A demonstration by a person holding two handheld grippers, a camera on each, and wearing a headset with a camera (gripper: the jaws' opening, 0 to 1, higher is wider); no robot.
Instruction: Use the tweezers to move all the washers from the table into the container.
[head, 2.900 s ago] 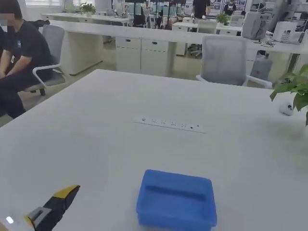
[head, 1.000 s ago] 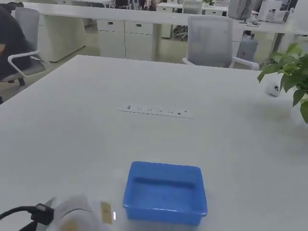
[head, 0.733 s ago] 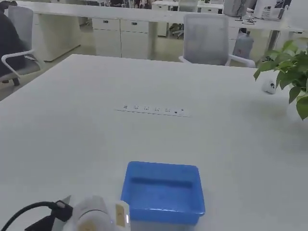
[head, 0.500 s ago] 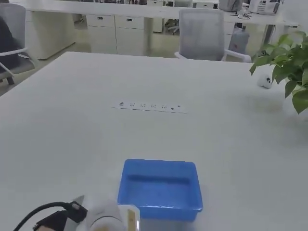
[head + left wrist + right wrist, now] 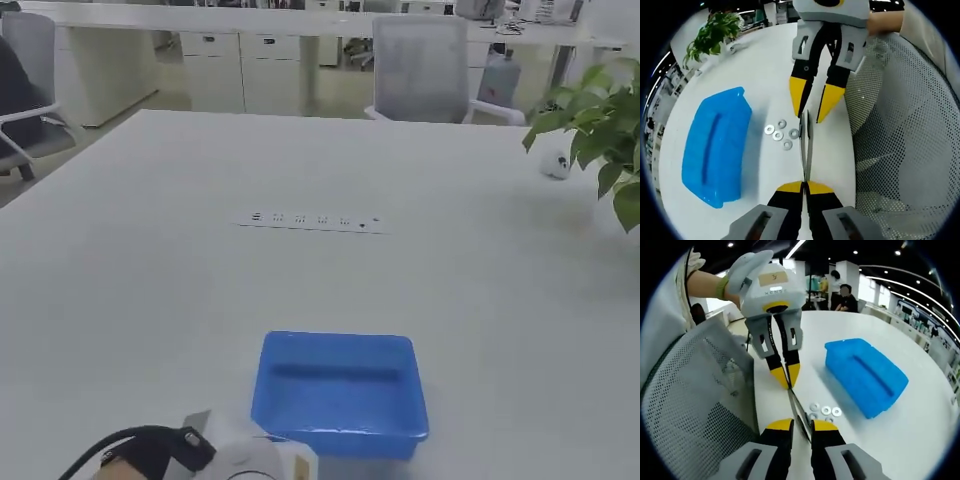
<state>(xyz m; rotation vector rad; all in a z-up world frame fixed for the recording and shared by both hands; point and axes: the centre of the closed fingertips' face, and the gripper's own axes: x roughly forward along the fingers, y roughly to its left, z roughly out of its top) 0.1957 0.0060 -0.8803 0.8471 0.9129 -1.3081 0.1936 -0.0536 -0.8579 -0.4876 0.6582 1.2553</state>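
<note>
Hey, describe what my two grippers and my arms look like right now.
The left gripper and right gripper match: pale housing, black jaws, yellow tips. The left one bears a tan label marked 3. A black cable trails from a housing in the head view. Worn: a green wristband, a light sleeve.

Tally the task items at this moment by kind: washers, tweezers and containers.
washers: 5
tweezers: 1
blue container: 1
Total: 7
</note>
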